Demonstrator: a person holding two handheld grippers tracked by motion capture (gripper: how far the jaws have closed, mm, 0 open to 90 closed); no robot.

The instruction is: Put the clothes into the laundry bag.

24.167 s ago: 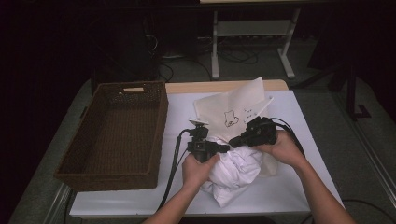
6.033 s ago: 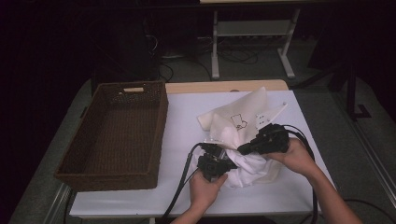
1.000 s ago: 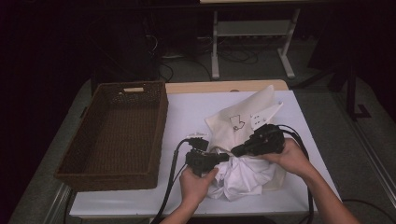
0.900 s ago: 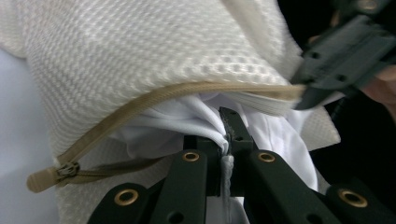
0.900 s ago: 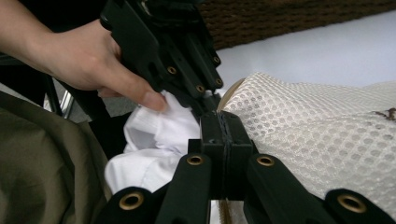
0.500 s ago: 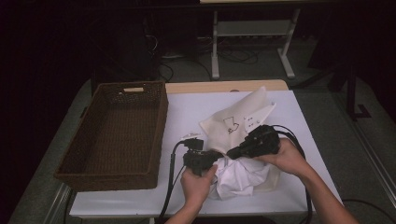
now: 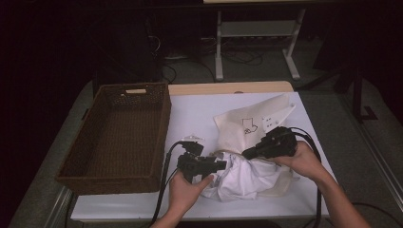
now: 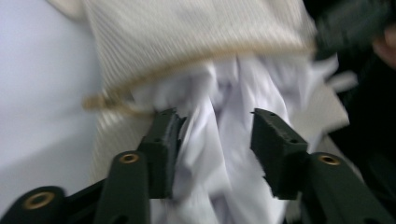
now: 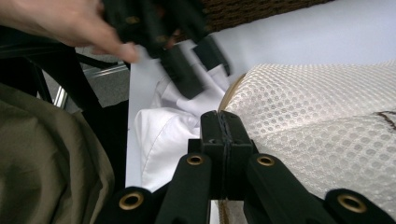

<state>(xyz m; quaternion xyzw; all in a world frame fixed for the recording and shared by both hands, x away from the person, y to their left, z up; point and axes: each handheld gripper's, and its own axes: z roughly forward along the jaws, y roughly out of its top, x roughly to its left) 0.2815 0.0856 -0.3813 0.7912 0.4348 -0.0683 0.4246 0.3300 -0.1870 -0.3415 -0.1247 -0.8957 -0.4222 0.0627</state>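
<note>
A cream mesh bag (image 7: 242, 126) lies on the white table, and a bunched white cloth (image 7: 247, 178) spills from its mouth. My left gripper (image 7: 222, 165) is at the mouth. In the left gripper view its jaws have just been opening and stand apart (image 8: 215, 135), with the white cloth (image 8: 224, 93) loose between them under the bag's tan rim (image 8: 187, 79). My right gripper (image 7: 247, 153) comes in from the right. Its jaws (image 9: 219, 119) are pressed together on the bag's rim, beside the mesh (image 9: 317, 112) and the cloth (image 9: 163, 135).
A dark brown wicker basket (image 7: 119, 137) stands at the left of the table, close to my left hand. Bare white tabletop (image 7: 195, 114) lies between the basket and the bag. Black cables trail from both grippers toward the front edge.
Both hands have stayed about where they were at the bag's mouth. The white cloth bundle has shifted slightly.
</note>
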